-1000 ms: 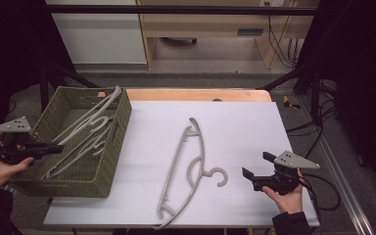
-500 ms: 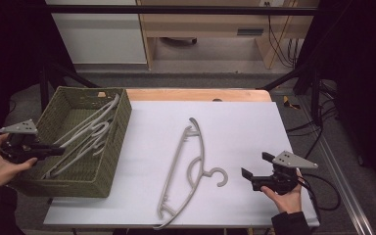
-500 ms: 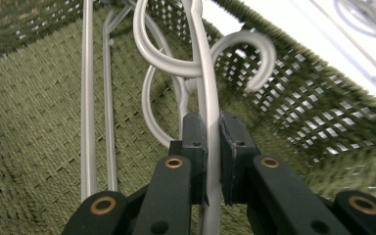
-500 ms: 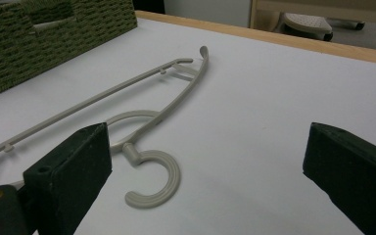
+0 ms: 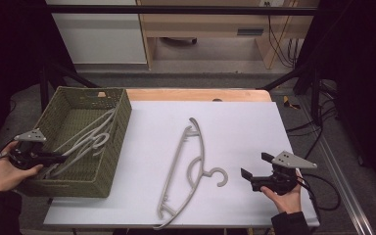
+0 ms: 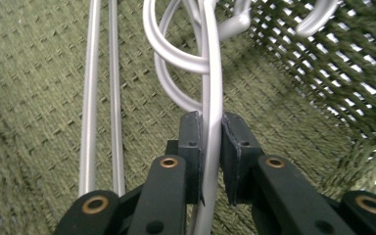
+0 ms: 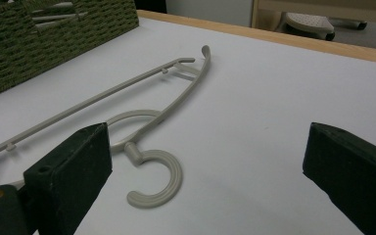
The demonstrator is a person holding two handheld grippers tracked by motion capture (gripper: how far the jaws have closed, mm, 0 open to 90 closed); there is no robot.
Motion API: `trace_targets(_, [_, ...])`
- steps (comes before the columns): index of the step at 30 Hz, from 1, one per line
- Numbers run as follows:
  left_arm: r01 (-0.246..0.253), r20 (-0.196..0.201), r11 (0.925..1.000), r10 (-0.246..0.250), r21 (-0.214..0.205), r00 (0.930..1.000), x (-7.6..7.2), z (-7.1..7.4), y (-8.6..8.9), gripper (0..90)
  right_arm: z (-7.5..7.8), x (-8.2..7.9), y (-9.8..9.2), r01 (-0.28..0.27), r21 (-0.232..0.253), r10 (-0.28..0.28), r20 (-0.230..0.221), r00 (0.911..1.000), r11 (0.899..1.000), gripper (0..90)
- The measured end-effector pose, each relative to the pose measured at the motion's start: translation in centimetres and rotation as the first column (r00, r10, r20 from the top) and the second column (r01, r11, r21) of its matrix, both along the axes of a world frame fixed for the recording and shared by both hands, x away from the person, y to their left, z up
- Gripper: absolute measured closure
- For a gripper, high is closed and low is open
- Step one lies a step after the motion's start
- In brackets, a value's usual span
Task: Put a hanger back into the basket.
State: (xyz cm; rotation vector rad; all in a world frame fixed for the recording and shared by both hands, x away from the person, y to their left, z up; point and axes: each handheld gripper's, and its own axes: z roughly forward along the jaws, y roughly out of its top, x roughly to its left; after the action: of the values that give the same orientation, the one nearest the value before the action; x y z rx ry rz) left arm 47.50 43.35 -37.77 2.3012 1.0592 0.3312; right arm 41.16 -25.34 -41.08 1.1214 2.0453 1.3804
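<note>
Two hand-held grippers are working over a white table (image 5: pixel 235 122), the largest item, which is carrying a wooden strip along its far edge. No brand, label or readable writing is showing anywhere. Next in size, a green woven basket (image 5: pixel 112 147) is sitting on the table's left end, its far wall carrying a small handle slot. Inside it, several pale grey hangers (image 5: pixel 90 137) are lying tangled, their rods leaning toward the far right corner. A beige hanger (image 5: pixel 188 161) is lying flat on the open tabletop, well apart from the basket, its hook curling toward the right gripper.

The left gripper (image 5: pixel 54 158) is reaching over the basket's near left rim, held by the left hand (image 5: pixel 7 171). In the left gripper view, its jaws are closing on one grey hanger rod (image 6: pixel 211 98), the rod passing between the two pads (image 6: pixel 191 142); the jaws have just been opening slightly, yet the pads are gripping the rod. Two parallel rods (image 6: pixel 100 98) are lying to the side, on the basket floor.

The right gripper (image 5: pixel 253 172) is resting near the table's near right edge in the right hand (image 5: pixel 286 198), jaws standing wide apart and gripping nothing, with the beige hanger's hook (image 7: pixel 159 181) lying just beside its left pad. Cables are trailing beyond the table on the floor.
</note>
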Motion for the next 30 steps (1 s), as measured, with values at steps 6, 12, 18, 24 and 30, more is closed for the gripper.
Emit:
trace_targets(6, [-0.091,0.036,0.9958,0.091,0.005,0.9952,-0.3,0.6,0.3,65.3,0.0,0.0,0.0,-0.002,0.000,0.002,0.004,1.0000,1.000,4.4])
trace_targets(12, [-0.116,0.123,0.9886,0.128,-0.096,0.9842,-1.1,1.3,-0.6,49.2,0.1,0.0,-0.1,0.000,0.009,0.000,0.008,1.0000,1.000,4.5])
trace_targets(18, [-0.071,0.219,0.9786,0.114,-0.193,0.9690,-2.2,2.6,-2.4,37.2,0.2,-0.1,-0.2,0.001,0.012,-0.001,0.010,1.0000,1.000,4.5])
trace_targets(24, [-0.023,0.283,0.9631,0.101,-0.268,0.9539,-3.6,3.9,-5.4,32.7,0.2,-0.1,-0.1,-0.003,0.017,0.003,0.012,0.9999,1.000,4.3])
trace_targets(30, [0.020,0.342,0.9453,0.098,-0.326,0.9346,-4.5,4.0,-8.7,22.9,0.2,0.0,-0.1,-0.004,0.020,0.004,0.010,0.9999,1.000,3.9])
